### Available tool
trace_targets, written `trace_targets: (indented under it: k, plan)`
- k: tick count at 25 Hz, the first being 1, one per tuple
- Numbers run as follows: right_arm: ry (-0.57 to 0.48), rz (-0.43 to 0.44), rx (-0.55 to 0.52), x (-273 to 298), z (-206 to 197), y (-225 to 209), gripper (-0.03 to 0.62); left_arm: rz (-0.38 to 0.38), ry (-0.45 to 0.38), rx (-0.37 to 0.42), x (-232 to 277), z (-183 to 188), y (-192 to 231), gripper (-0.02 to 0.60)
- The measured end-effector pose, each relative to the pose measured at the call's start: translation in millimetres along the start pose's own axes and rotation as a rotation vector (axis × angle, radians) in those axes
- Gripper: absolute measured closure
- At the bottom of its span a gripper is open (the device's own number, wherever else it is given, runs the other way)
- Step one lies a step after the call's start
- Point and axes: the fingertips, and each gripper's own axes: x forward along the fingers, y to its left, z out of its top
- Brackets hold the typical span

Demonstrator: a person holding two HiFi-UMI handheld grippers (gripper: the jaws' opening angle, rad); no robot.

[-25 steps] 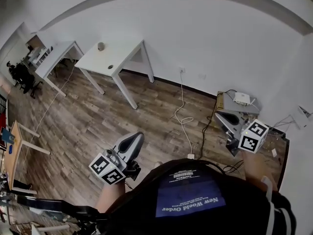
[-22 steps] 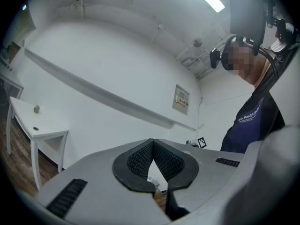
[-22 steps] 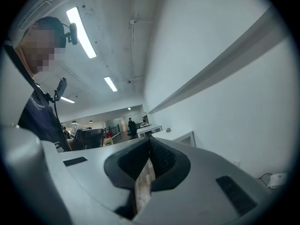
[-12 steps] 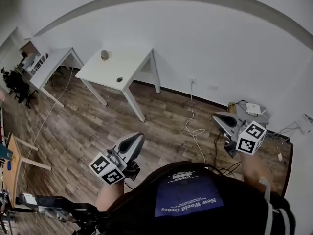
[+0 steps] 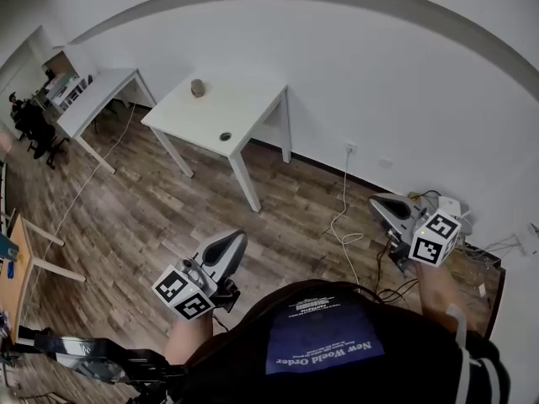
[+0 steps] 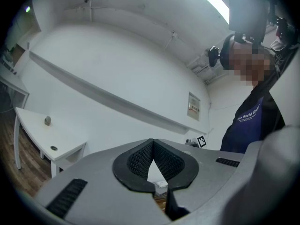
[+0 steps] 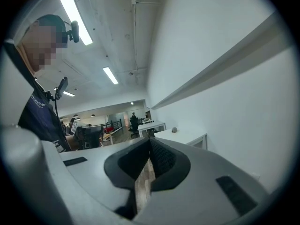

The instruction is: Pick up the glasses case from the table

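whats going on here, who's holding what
A person holds a claw in each hand above the wood floor, well short of the white table. The left claw and the right claw are both shut with nothing in them. A small grey object, possibly the glasses case, sits on the table near the wall. Nothing has been picked up yet.

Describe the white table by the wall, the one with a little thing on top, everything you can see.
The white square table has a smooth matte top and slim straight white legs. It stands on the wood-plank floor, close to the white wall. A small grey-brown object, too small to identify, sits near its far left corner; a round dark hole lies near its front edge.
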Motion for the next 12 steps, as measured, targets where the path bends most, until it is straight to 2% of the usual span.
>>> trace_targets:
  k: [7, 12]
  plan:
    - [0.019, 0.073, -0.008, 52, 7, -38, 0.592, 0.075, -0.015, -0.006, 20, 4, 44, 0.580]
    - [0.015, 0.120, -0.005, 83, 22, -104, 0.592, 0.114, -0.021, 0.014, 74, 6, 74, 0.580]
